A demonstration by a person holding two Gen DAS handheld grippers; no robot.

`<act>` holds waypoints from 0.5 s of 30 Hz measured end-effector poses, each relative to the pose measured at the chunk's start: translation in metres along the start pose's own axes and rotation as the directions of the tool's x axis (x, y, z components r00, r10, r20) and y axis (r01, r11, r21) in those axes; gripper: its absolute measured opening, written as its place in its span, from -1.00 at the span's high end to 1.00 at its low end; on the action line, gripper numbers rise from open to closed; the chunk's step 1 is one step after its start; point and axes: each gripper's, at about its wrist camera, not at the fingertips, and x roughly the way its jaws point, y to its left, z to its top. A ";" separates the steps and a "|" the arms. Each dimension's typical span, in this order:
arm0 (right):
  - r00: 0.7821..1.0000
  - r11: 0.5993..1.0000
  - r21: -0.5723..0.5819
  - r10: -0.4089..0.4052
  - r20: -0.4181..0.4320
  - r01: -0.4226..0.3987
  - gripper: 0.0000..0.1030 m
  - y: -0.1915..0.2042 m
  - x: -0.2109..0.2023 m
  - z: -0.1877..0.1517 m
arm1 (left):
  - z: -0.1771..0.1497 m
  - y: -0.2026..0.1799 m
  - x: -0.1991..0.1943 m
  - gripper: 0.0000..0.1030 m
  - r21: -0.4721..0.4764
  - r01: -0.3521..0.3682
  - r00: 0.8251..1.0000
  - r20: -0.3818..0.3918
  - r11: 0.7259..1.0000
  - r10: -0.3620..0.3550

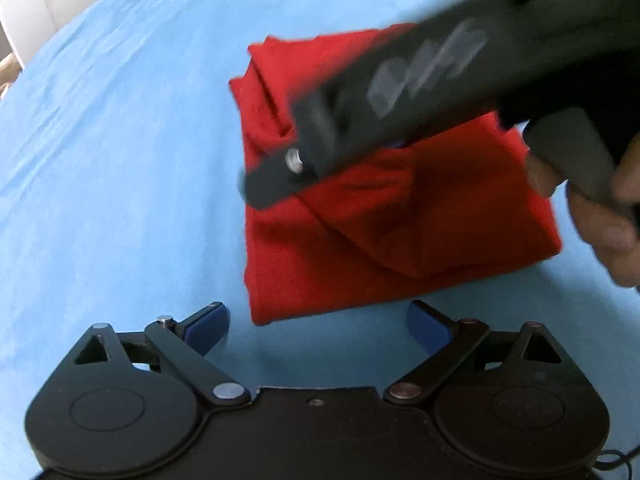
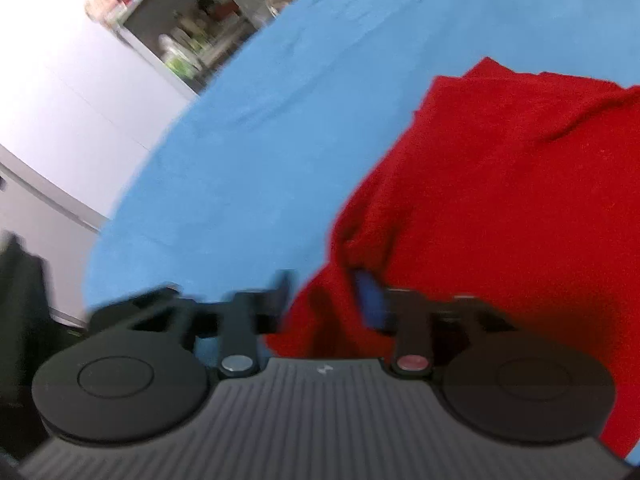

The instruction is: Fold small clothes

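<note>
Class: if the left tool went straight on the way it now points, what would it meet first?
Probably the near edge of the red cloth, just beyond the open left tool; depth is uncertain.

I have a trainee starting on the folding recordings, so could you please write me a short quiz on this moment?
1. True or false: the left tool is open and holds nothing.
2. The red garment lies on: A) a blue cover; B) a wooden floor; C) a metal tray.
3. Short answer: what shows between the fingers of the right tool?
Key: 1 true; 2 A; 3 the red garment.
</note>
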 end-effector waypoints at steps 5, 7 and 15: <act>0.976 0.995 0.053 -0.099 0.194 0.090 -0.64 -0.005 -0.083 -0.008 | 0.009 0.000 -0.019 -0.91 -0.029 0.026 0.999 0.041 0.999 -0.025; 0.942 0.976 0.095 -0.215 0.258 0.196 -0.82 -0.009 -0.116 -0.027 | 0.015 -0.001 -0.021 -0.91 -0.047 0.032 0.998 0.051 0.998 -0.030; 0.820 0.837 0.085 -0.547 0.170 0.541 -0.82 -0.019 -0.127 -0.140 | 0.024 -0.005 -0.003 -0.91 -0.103 -0.017 0.999 0.049 0.995 0.022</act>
